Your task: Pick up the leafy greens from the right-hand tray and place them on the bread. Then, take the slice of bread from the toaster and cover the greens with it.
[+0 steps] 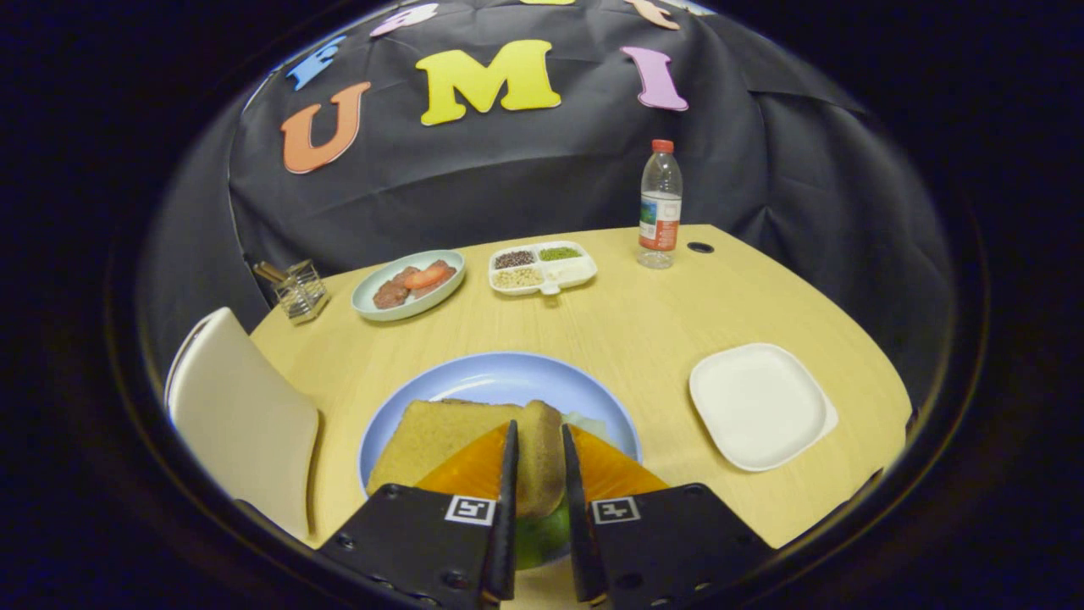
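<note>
Fingers [539, 474]: the two black fingers are drawn in on the tan slice of bread [474, 445], pinching its crust edge between them; both appear to press on it, so it is gripped. The slice hangs tilted over the round pale-blue plate [500, 377] at the near edge of the tabletop [644, 313]. Under it show a bit of green leafy greens [546, 534] and a pale piece just beyond the slice; the lower bread is hidden. Judgement: the greens are already placed and the covering step is nearly done. Handling: the bread looks light, soft and spongy, so it will dent under a hard squeeze; hold at the crust and release low so it settles flat. The leaves are limp and may shift. Room: the square white tray [758, 407] lies well apart toward the right edge, bare. A cream-coloured toaster [246, 419] stands near the left edge, close beside the plate: the tightest side. Far edge: pale-green oval dish of sausages [408, 284], white divided tray of beans [542, 267], clear plastic bottle with red cap [660, 207], small clear holder [301, 290]. All well clear.
</note>
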The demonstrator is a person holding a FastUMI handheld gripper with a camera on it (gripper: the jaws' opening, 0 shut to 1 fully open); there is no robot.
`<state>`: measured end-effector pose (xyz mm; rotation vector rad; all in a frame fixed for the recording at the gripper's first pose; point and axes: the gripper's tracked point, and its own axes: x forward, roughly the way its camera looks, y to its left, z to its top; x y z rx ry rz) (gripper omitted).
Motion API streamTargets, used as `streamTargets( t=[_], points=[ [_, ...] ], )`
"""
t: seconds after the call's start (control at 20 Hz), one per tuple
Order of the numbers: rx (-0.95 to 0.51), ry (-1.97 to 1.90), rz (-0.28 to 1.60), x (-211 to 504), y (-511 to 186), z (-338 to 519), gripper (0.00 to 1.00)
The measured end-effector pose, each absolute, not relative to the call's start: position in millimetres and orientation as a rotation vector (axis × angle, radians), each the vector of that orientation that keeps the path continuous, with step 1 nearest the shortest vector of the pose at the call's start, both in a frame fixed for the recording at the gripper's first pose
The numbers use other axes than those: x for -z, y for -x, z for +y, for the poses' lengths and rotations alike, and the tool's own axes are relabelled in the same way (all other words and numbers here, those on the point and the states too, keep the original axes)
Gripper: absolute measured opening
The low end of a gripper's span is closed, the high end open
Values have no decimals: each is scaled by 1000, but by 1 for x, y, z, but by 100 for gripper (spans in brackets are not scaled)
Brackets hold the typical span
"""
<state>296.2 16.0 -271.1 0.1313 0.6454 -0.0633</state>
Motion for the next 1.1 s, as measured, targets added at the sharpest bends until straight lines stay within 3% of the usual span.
streamTargets(
  t=[0.3, 0.45, 0.65, 1.1],
  points=[
    [85, -106, 598, 234, -288, 9, 47],
    [79, -71, 520, 195, -279, 10, 79],
    [48, -61, 407, 140, -257, 21, 94],
    [24, -77, 189, 34, -146, 15, 98]
  ],
)
